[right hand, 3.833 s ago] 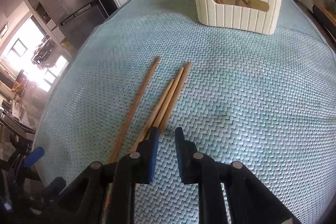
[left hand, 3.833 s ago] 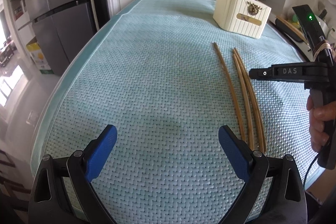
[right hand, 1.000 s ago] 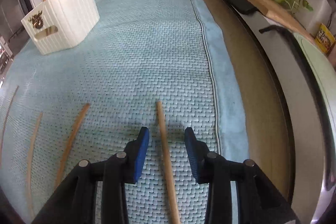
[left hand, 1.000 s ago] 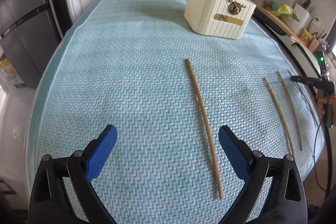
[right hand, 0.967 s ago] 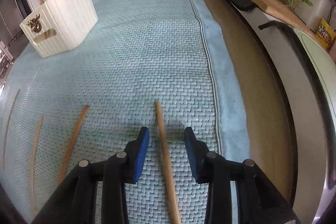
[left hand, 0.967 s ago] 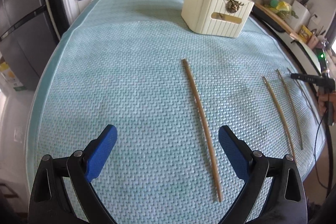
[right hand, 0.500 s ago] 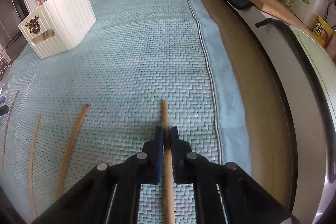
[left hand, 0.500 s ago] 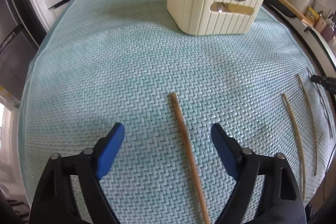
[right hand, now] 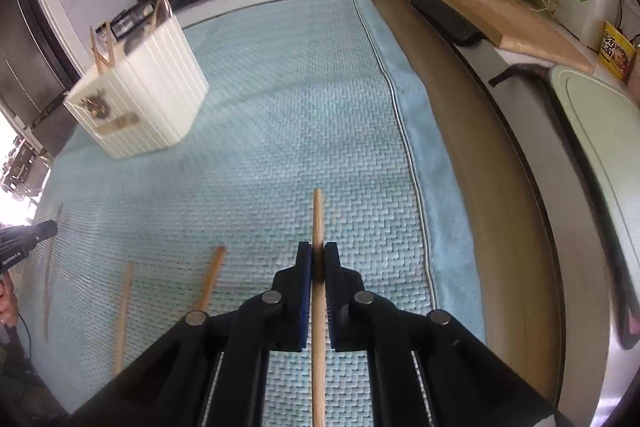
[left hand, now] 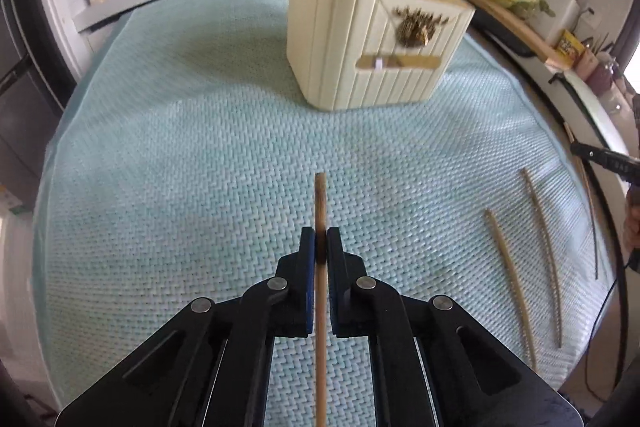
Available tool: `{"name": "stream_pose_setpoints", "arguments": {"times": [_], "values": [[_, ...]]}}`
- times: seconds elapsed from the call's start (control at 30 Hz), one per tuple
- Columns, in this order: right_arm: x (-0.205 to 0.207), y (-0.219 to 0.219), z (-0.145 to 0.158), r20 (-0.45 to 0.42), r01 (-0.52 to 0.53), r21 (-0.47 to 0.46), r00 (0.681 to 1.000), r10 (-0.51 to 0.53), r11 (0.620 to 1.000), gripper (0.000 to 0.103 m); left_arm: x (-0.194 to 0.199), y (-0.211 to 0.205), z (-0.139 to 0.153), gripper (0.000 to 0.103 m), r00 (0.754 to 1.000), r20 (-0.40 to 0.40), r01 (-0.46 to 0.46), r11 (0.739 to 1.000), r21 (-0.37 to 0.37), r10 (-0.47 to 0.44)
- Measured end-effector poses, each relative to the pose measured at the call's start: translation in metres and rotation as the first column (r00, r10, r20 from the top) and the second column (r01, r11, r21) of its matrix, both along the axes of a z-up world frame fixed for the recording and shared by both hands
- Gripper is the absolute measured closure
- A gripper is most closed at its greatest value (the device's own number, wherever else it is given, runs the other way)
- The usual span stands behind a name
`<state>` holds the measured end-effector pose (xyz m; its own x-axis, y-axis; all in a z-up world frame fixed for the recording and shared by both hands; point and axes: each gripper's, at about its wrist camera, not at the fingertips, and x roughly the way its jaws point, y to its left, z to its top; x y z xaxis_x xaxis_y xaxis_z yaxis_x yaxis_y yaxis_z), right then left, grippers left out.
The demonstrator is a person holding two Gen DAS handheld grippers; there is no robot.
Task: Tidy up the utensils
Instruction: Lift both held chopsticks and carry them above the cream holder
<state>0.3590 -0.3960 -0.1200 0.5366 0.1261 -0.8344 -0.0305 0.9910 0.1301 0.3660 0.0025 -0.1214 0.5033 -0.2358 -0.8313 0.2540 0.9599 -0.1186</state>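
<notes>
My left claw point(left hand: 320, 245) is clamped tight on one chopstick point(left hand: 320, 199), its tip pointing toward the cream utensil holder point(left hand: 376, 47) farther back on the table point(left hand: 180, 167). My right claw point(right hand: 318, 261) is likewise pinched shut around a second chopstick point(right hand: 317, 219) near the mat's right edge. Two loose chopsticks point(left hand: 516, 283) lie on the teal mat between the claws, well apart from the holder.
</notes>
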Motion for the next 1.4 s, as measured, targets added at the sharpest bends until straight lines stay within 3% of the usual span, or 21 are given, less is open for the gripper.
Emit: {"name": "stream_pose_setpoints", "arguments": {"times": [0.17,0.33,0.43,0.53,0.63,0.73,0.97,1.1,1.23,1.4], "values": [[-0.025,0.014,0.061,0.126,-0.041,0.025,0.991,0.038,0.999,0.097,-0.031,0.008,0.073,0.099,0.989,0.15,0.021,0.998,-0.052,-0.013],[-0.057,0.029,0.11,0.245,-0.076,0.051,0.967,0.061,0.996,0.097,-0.061,0.01,0.121,0.099,0.964,0.264,0.053,0.996,-0.073,-0.032],[-0.08,0.032,0.134,0.346,-0.11,0.1,0.936,0.069,0.989,0.097,-0.072,0.01,0.136,0.099,0.953,0.301,0.064,0.994,-0.085,-0.036],[-0.103,0.031,0.153,0.484,-0.163,0.179,0.873,0.057,0.97,0.097,-0.081,0.014,0.145,0.099,0.945,0.326,0.065,0.994,-0.094,-0.031],[-0.113,0.041,0.164,0.539,-0.176,0.152,0.839,0.068,0.973,0.097,-0.085,0.019,0.149,0.099,0.943,0.333,0.062,0.992,-0.106,-0.024],[-0.115,0.051,0.167,0.554,-0.195,0.148,0.829,0.082,0.969,0.097,-0.085,0.024,0.153,0.099,0.944,0.33,0.059,0.991,-0.123,-0.016],[-0.099,0.08,0.162,0.545,-0.222,0.129,0.83,0.118,0.967,0.097,-0.071,0.025,0.157,0.099,0.95,0.311,0.054,0.986,-0.161,-0.001],[-0.077,0.096,0.166,0.566,-0.238,0.123,0.814,0.129,0.963,0.097,-0.053,0.024,0.172,0.099,0.945,0.326,0.06,0.98,-0.19,0.006],[-0.042,0.113,0.181,0.604,-0.263,0.138,0.786,0.129,0.955,0.097,-0.027,0.017,0.2,0.099,0.928,0.372,0.075,0.977,-0.201,0.005],[0.013,0.144,0.202,0.673,-0.303,0.109,0.723,0.154,0.947,0.097,0.019,0.004,0.233,0.099,0.902,0.431,0.087,0.976,-0.202,0.009]]}}
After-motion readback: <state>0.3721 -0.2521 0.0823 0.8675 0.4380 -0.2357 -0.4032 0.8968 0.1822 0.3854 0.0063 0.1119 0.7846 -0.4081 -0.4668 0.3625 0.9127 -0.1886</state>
